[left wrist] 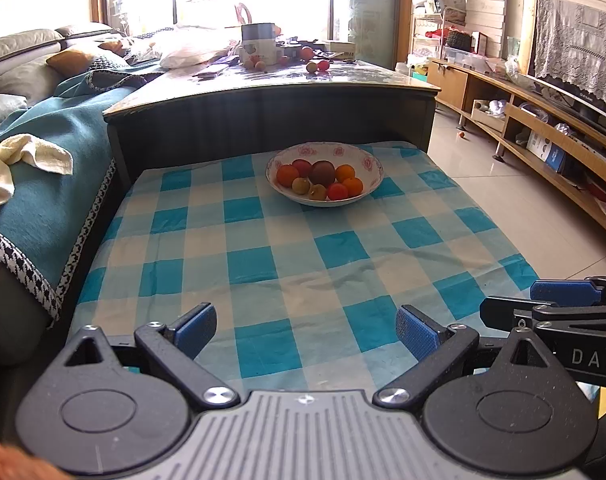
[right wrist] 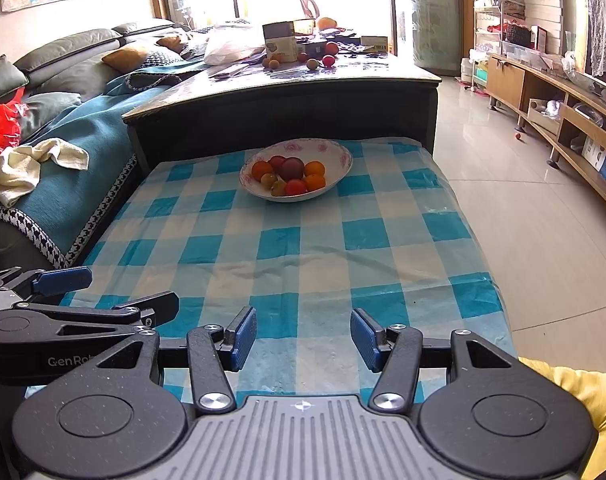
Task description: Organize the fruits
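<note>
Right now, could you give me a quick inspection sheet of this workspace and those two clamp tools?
Surface: low table under a blue-and-white checked cloth, slightly creased.
Job's things: flowered bowl at the far end, holding mixed round fruit, orange, red, yellowish and one dark.
Clutter: nothing seen on the cloth besides the bowl.
Grippers: left gripper and right gripper both open, empty, near the cloth's near edge.
Cables: nothing seen.
Surroundings: taller table behind with loose fruit, boxes and a bag; sofa with a towel on the left; wooden shelf unit on the right.
</note>
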{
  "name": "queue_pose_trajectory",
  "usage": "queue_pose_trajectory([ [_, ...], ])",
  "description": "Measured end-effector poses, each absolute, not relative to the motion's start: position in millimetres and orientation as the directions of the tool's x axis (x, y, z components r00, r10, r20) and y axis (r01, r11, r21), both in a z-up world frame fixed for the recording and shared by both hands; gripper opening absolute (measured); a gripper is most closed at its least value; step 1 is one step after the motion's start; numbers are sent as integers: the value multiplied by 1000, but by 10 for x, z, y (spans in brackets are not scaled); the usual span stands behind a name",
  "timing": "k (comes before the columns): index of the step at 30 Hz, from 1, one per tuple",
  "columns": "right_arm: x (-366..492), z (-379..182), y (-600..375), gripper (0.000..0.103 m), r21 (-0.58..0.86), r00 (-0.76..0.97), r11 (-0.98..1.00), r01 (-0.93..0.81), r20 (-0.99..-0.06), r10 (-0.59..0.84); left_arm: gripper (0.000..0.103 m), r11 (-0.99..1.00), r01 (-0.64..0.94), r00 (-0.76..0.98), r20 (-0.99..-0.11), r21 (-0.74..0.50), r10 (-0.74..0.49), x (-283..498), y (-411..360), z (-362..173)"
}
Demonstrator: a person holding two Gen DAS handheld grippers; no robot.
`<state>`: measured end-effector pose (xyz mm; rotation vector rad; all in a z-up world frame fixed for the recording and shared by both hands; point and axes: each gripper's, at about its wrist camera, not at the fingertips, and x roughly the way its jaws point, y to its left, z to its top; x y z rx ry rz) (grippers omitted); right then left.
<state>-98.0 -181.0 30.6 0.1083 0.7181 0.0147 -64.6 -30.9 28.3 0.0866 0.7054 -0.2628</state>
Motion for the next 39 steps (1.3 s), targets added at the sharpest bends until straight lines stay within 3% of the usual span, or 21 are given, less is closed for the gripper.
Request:
queue_pose_trajectory([
  [39,-940,224,-1815,49,94,736,995,25,-675,45,103,965,262,728,-658,8,-192,-637,-318,205],
])
